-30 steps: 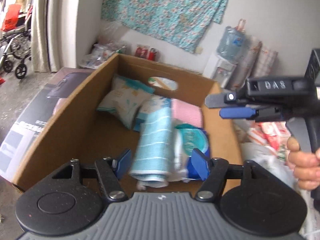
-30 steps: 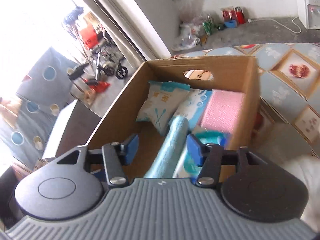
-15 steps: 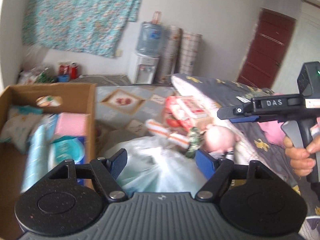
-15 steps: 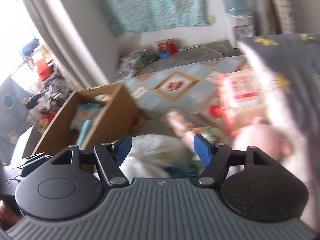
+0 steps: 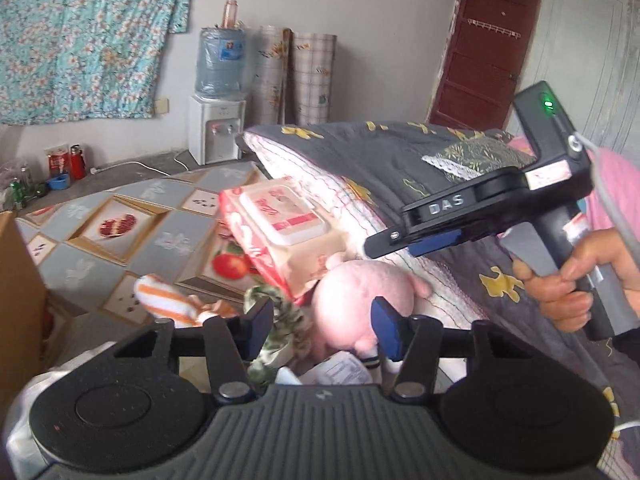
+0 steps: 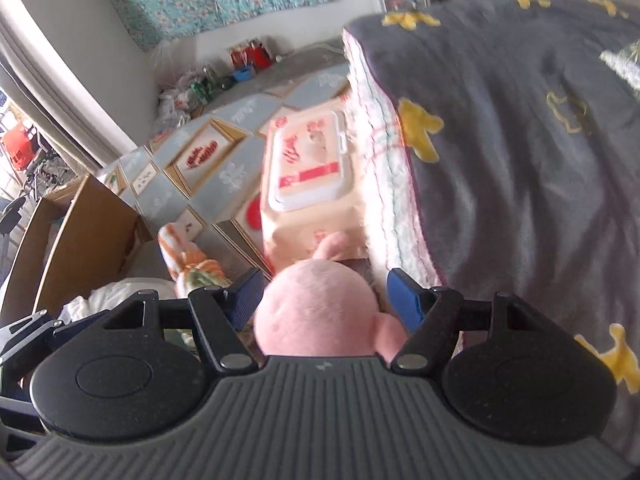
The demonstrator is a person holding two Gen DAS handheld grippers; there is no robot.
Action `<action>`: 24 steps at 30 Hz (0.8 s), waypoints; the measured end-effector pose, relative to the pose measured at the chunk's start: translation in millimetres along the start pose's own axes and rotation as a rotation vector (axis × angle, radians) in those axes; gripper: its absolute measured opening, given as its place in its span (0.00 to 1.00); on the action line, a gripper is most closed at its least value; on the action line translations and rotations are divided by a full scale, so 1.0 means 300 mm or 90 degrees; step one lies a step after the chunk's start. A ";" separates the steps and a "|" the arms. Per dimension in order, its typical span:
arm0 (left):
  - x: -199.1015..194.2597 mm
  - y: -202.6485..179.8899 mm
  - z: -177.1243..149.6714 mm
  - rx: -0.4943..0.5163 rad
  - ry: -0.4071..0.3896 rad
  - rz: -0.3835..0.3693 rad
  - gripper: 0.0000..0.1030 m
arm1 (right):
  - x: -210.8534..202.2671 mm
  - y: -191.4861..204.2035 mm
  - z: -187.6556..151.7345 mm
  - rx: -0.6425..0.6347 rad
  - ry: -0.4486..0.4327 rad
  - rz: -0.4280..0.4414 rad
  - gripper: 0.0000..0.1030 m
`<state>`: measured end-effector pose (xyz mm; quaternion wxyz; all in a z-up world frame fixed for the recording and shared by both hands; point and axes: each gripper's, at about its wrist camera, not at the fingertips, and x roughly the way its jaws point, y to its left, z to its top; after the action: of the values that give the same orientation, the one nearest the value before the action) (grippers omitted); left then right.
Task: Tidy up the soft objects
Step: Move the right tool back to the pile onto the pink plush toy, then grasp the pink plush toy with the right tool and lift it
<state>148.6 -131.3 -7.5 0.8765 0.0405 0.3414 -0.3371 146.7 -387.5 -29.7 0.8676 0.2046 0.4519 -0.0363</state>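
Observation:
A pink plush toy (image 6: 316,308) lies against the edge of a grey quilt (image 6: 520,160). It sits between the fingers of my right gripper (image 6: 326,294), which is open, with a gap at the right pad. My left gripper (image 5: 322,328) hovers over the same pile. Its jaws are closing, with a green camouflage cloth (image 5: 280,320) and the plush toy (image 5: 360,300) between them, and the pads do not press on either. A peach wet-wipes pack (image 5: 280,216) leans behind the toy. An orange-striped cloth (image 5: 168,300) lies to the left. A hand holds the right gripper (image 5: 384,244) above the toy.
The cardboard box (image 6: 80,232) stands at the left on a patterned mat (image 5: 120,224). A white plastic bag (image 6: 120,296) lies between the box and the pile. A water dispenser (image 5: 218,128) and rolled mats stand at the far wall. The quilt (image 5: 400,160) fills the right side.
Both grippers swung right, away from the box of packed items, to the pile beside the quilt. The plush toy now sits between the right fingers. The left jaws stand narrower.

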 end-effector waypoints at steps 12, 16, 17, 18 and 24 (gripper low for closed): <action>0.141 -0.042 -0.017 0.011 0.053 -0.018 0.33 | 0.132 -0.037 0.010 0.043 0.105 0.104 0.72; 0.139 -0.053 -0.019 0.013 0.054 -0.028 0.33 | 0.085 -0.027 0.003 0.074 0.087 0.149 0.70; 0.138 -0.056 -0.019 0.015 0.052 -0.031 0.38 | 0.068 -0.022 0.001 0.076 0.077 0.159 0.70; 0.136 -0.061 -0.018 0.018 0.050 -0.033 0.41 | 0.058 -0.019 0.001 0.081 0.071 0.171 0.70; 0.159 -0.075 0.006 0.031 0.047 -0.018 0.61 | 0.056 -0.008 0.002 0.120 0.055 0.226 0.71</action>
<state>161.4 -176.1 -32.6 0.8573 0.0693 0.3654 -0.3559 156.4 -388.0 -43.5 0.8172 0.3628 0.4400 0.0836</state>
